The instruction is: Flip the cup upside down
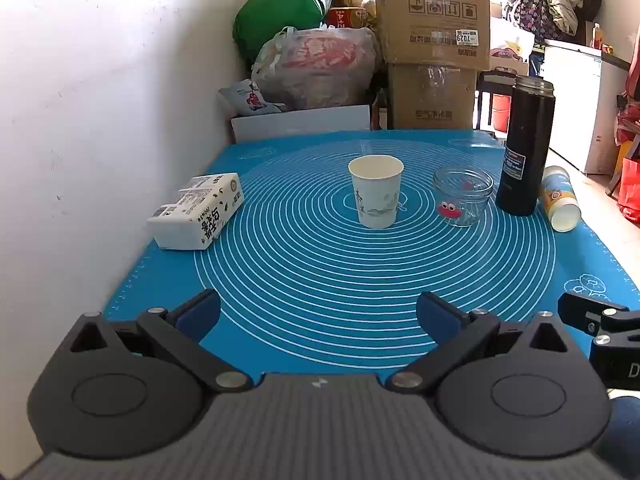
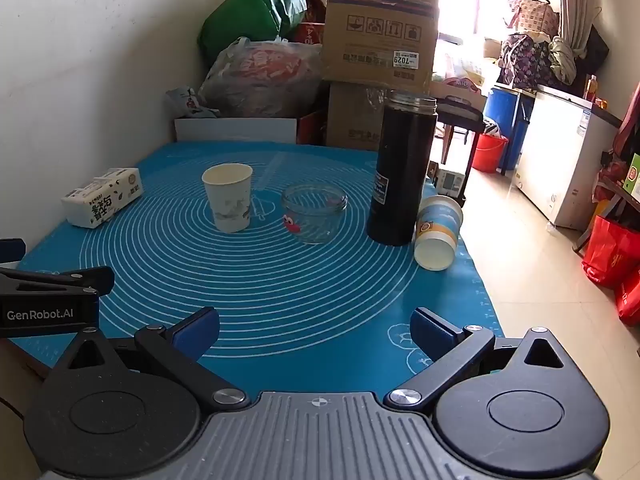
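Observation:
A white paper cup [image 1: 377, 191] with a faint print stands upright, mouth up, in the middle of the blue mat [image 1: 320, 280]; it also shows in the right wrist view [image 2: 229, 197] at the mat's far left. My left gripper [image 1: 318, 314] is open and empty, low over the mat's near edge, well short of the cup. My right gripper [image 2: 314, 330] is open and empty, near the mat's front edge, to the right of the left one. Part of the left gripper [image 2: 48, 300] shows at the left edge of the right wrist view.
A clear glass jar [image 1: 463, 195] stands right of the cup, then a tall black flask [image 1: 525, 146]. A blue-and-white paper cup [image 1: 559, 204] lies on its side by the mat's right edge. A tissue pack [image 1: 198, 210] lies left, by the white wall. Boxes and bags are stacked behind.

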